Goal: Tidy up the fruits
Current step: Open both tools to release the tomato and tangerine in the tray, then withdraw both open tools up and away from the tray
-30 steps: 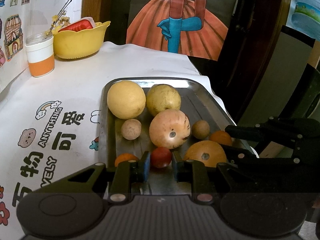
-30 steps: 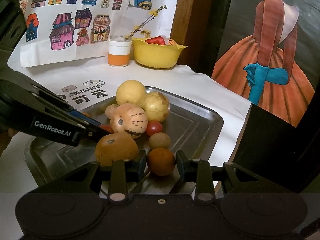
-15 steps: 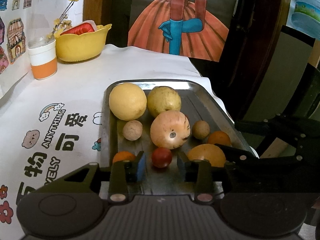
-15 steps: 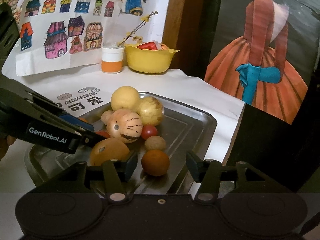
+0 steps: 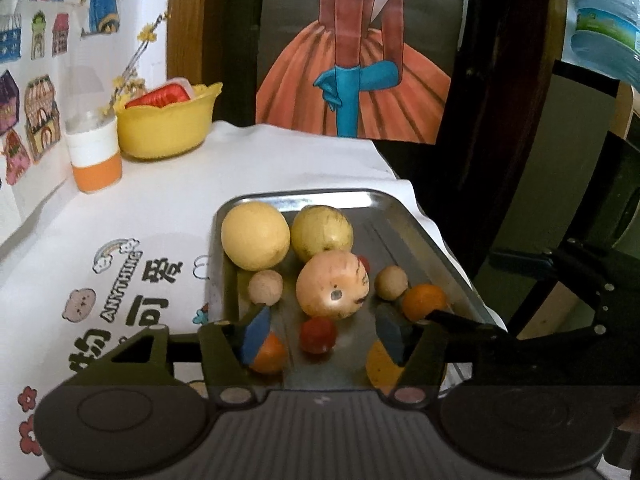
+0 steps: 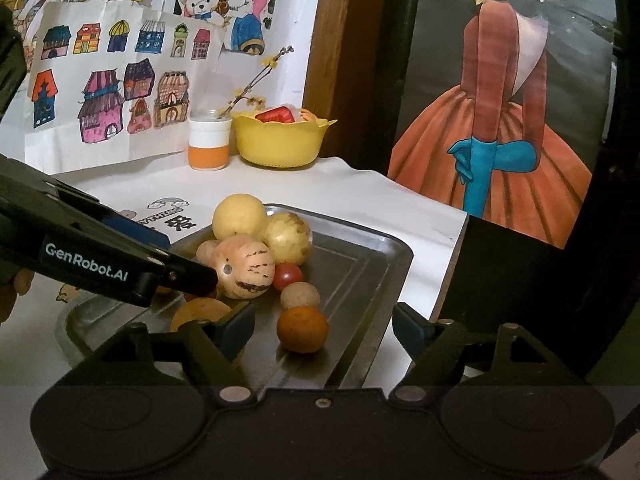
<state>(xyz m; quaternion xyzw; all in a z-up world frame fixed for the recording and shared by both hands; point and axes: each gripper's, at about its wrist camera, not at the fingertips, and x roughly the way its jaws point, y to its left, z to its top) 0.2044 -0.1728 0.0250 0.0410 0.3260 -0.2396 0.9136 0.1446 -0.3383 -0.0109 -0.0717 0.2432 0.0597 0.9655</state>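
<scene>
A metal tray [image 5: 404,216] [image 6: 372,272] holds several fruits. In the left wrist view my left gripper [image 5: 322,330] is open, with a small red tomato [image 5: 319,334] lying loose on the tray between its blue pads. Behind it sit a striped pale melon [image 5: 333,284], a yellow round fruit [image 5: 255,235] and a yellow-green one [image 5: 321,232]. In the right wrist view my right gripper [image 6: 324,326] is open around a small orange [image 6: 302,329] that rests on the tray. A second tomato [image 6: 288,275] and a tan ball-like fruit [image 6: 300,295] lie just beyond.
A yellow bowl [image 5: 168,130] with a red item and a white-orange cup [image 5: 94,156] stand at the table's back left. The tray lies near the table's right edge, beside a dark chair frame [image 5: 520,120]. A printed white cloth [image 5: 132,240] covers the table.
Both grippers have opened wide and pulled back and up. The tomato and the small orange, held one second ago, now lie free on the tray.
</scene>
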